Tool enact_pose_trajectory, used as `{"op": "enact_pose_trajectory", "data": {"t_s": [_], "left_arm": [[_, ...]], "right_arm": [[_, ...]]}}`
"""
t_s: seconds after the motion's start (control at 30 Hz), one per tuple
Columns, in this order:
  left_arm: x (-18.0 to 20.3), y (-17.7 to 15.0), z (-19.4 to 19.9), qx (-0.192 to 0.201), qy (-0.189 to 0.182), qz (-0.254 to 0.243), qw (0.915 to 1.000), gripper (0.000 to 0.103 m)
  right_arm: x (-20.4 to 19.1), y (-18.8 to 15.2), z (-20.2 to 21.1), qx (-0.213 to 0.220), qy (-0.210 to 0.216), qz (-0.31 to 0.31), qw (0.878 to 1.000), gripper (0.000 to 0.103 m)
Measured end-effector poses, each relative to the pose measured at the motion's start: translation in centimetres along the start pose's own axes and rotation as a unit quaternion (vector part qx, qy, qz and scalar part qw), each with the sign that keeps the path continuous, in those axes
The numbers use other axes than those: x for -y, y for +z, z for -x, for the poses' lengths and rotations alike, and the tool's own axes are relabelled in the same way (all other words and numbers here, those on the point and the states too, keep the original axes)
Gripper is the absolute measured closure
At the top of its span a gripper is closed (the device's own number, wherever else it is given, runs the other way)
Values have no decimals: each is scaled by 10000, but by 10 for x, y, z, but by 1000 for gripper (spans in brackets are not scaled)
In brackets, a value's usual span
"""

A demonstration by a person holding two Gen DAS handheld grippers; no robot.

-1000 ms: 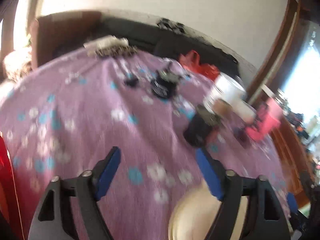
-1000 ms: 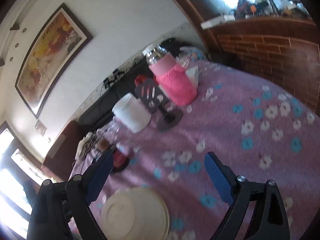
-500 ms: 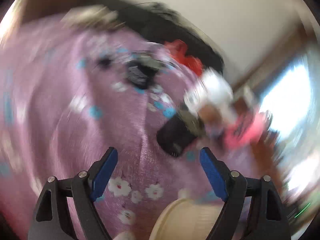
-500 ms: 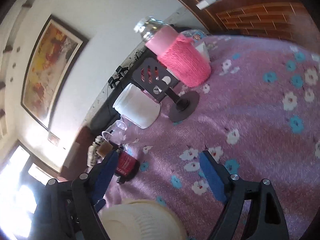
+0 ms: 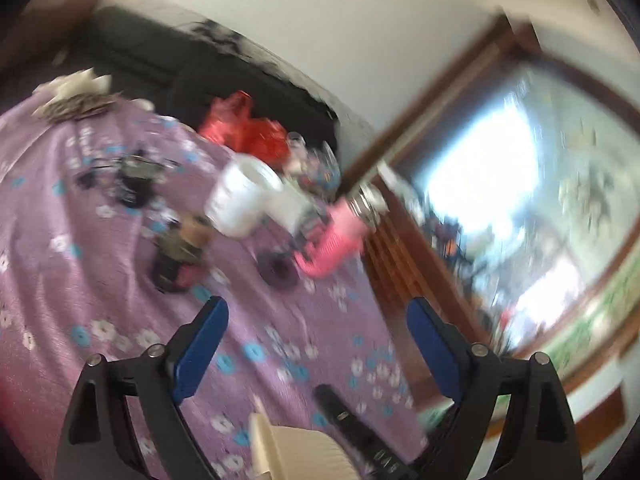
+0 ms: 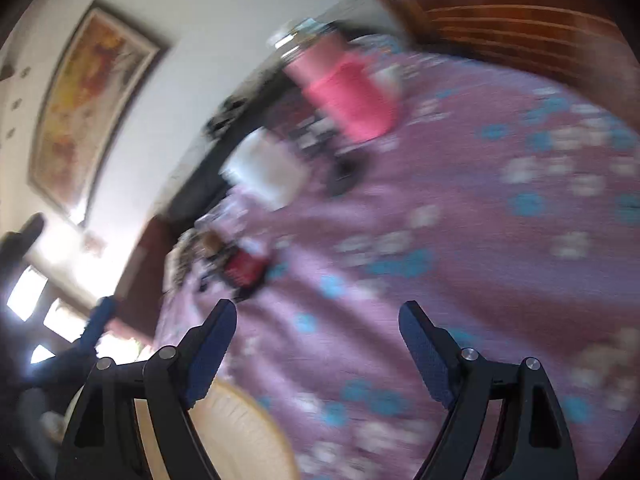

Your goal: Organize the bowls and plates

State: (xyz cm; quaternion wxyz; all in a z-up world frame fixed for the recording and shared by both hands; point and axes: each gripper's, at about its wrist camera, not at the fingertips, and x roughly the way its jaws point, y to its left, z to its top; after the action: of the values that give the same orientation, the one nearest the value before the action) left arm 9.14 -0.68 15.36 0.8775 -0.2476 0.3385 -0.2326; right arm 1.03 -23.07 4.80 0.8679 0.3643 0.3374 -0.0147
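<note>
A cream ribbed plate or bowl (image 5: 296, 454) sits at the bottom edge of the left wrist view, just below and in front of my open, empty left gripper (image 5: 316, 340). In the right wrist view the same cream dish (image 6: 224, 436) lies at the bottom left, partly behind the left finger of my open, empty right gripper (image 6: 316, 340). The other gripper's blue finger (image 6: 96, 320) shows at the far left there. Both views are blurred by motion.
A purple flowered tablecloth (image 5: 80, 280) covers the table. On it stand a white jar (image 5: 244, 200), a pink knitted bottle (image 5: 336, 240), a dark jar (image 5: 176, 256), a black stand (image 5: 280, 268) and a red bag (image 5: 244, 124). A black object (image 5: 344, 416) lies beside the dish. A brick wall (image 6: 520, 20) borders the table.
Both cameras have swung: the left view has turned right toward the window, and the right view has tilted. The cream dish stays at the bottom of both views. Both grippers stayed open.
</note>
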Motion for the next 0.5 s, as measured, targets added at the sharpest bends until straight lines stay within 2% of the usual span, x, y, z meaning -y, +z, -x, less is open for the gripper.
{"op": "enact_pose_trajectory", "data": {"t_s": [0.13, 0.23, 0.33, 0.37, 0.43, 0.5], "left_arm": [[38, -33, -33, -566, 282, -622, 9961, 13], [53, -54, -47, -798, 424, -713, 9933, 13], [67, -61, -43, -699, 815, -954, 9896, 13], [74, -60, -38, -608, 1085, -1244, 9844, 13], [88, -56, -23, -239, 1672, -1914, 9669, 13], [100, -57, -7, 274, 2166, -2621, 9400, 13]], "right_arm": [[58, 13, 51, 512, -769, -320, 9952, 16], [101, 16, 83, 706, -819, -676, 9918, 16], [121, 16, 100, 696, -662, -760, 9925, 16], [125, 14, 103, 636, -552, -770, 9935, 16], [129, 11, 109, 601, -399, -732, 9947, 16], [126, 4, 110, 611, -335, -577, 9959, 16]]}}
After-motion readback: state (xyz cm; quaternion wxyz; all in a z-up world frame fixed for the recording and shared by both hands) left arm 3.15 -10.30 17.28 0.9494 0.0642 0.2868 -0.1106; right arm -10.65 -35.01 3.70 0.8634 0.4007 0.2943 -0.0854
